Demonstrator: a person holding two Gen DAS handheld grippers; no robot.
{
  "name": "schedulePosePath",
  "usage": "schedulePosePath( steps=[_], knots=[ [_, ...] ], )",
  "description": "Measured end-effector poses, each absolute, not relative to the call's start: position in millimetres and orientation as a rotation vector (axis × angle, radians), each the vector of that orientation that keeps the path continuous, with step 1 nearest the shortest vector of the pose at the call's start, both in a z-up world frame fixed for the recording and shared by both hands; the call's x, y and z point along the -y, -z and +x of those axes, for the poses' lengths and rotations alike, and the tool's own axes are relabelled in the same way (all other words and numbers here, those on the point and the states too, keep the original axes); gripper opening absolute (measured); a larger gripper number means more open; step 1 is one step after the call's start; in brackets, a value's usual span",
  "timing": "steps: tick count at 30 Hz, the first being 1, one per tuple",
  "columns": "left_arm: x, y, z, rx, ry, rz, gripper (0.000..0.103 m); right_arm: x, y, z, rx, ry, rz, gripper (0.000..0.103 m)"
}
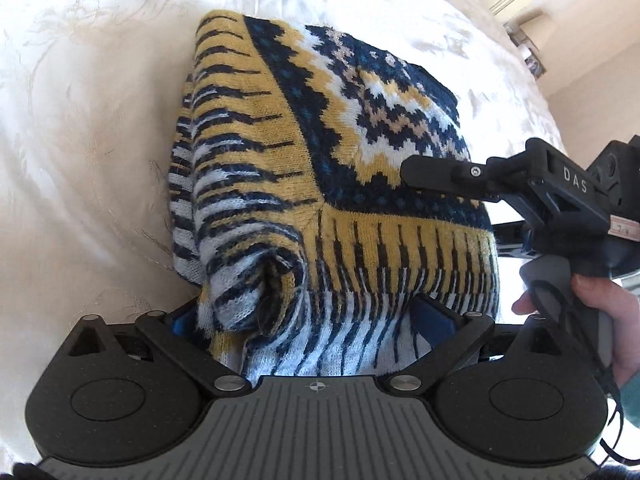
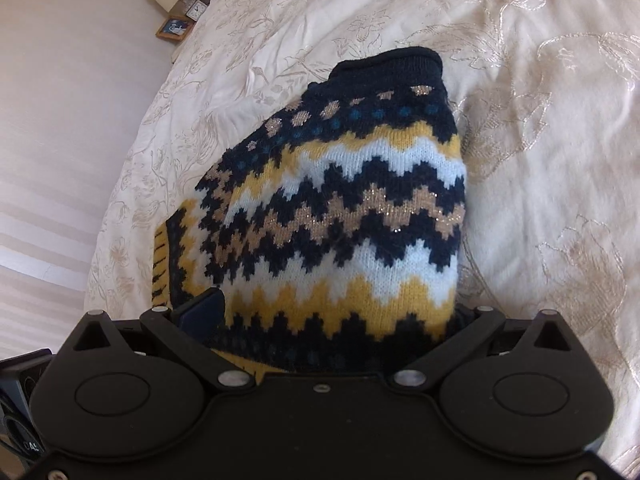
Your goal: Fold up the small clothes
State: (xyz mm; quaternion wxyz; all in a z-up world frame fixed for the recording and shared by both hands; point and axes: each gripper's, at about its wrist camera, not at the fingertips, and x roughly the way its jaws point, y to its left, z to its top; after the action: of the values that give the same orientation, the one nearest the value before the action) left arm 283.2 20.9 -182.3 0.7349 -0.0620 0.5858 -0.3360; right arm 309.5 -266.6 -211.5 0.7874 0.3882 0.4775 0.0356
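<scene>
While both grippers crowded its near edges, the knitted sweater (image 1: pixel 320 152) sat folded on the cream bedspread (image 1: pixel 88 120).
Left gripper (image 1: pixel 316 320) was spread around the striped hem bundle; right gripper (image 2: pixel 336 320) was spread too, fabric between its fingers. Sweater's long axis ran straight away from both, collar at the far end.

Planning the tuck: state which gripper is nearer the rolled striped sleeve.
Left. The left gripper has the rolled striped sleeve right between its fingers; the right gripper is farther off, over the zigzag panel.
</scene>
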Motion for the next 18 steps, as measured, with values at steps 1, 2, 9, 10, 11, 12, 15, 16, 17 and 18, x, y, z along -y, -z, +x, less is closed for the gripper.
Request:
schedulePosePath(
  steps=[1, 2, 9, 10, 11, 12, 15, 16, 17, 18],
  knots=[
    [-20.6, 181.9, 286.3, -1.296, 0.756, -0.14, 0.098, 265.6, 210.4, 309.2, -1.04, -0.069, 0.833, 0.103],
    [-20.1, 180.7, 289.1, -1.3, 0.762, -0.137, 0.092, 263.9, 209.0, 309.3, -1.053, -0.052, 0.833, 0.103],
    [-14.2, 166.5, 301.6, -1.315, 0.834, -0.162, 0.035, 250.9, 186.1, 307.9, -1.094, 0.01, 0.737, 0.053],
    [-12.8, 163.6, 300.9, -1.31, 0.848, -0.168, 0.034, 251.9, 181.3, 305.0, -1.091, 0.018, 0.745, 0.05],
    [-13.4, 160.7, 299.5, -1.308, 0.86, -0.18, 0.033, 252.5, 176.0, 301.3, -1.09, 0.024, 0.751, 0.049],
    [-12.5, 157.9, 297.3, -1.312, 0.874, -0.192, 0.033, 252.3, 170.1, 296.2, -1.088, 0.028, 0.751, 0.049],
    [-9.4, 147.0, 283.8, -1.301, 0.915, -0.171, 0.033, 244.8, 155.1, 280.6, -1.1, 0.043, 0.718, 0.049],
    [-8.8, 143.7, 277.1, -1.299, 0.933, -0.162, 0.033, 243.4, 151.2, 272.3, -1.102, 0.048, 0.717, 0.049],
    [-8.6, 141.8, 271.1, -1.301, 0.948, -0.154, 0.033, 242.2, 148.0, 263.5, -1.103, 0.053, 0.718, 0.049],
    [-8.4, 140.4, 264.2, -1.305, 0.963, -0.145, 0.033, 241.0, 144.4, 252.0, -1.105, 0.058, 0.716, 0.049]
  ],
)
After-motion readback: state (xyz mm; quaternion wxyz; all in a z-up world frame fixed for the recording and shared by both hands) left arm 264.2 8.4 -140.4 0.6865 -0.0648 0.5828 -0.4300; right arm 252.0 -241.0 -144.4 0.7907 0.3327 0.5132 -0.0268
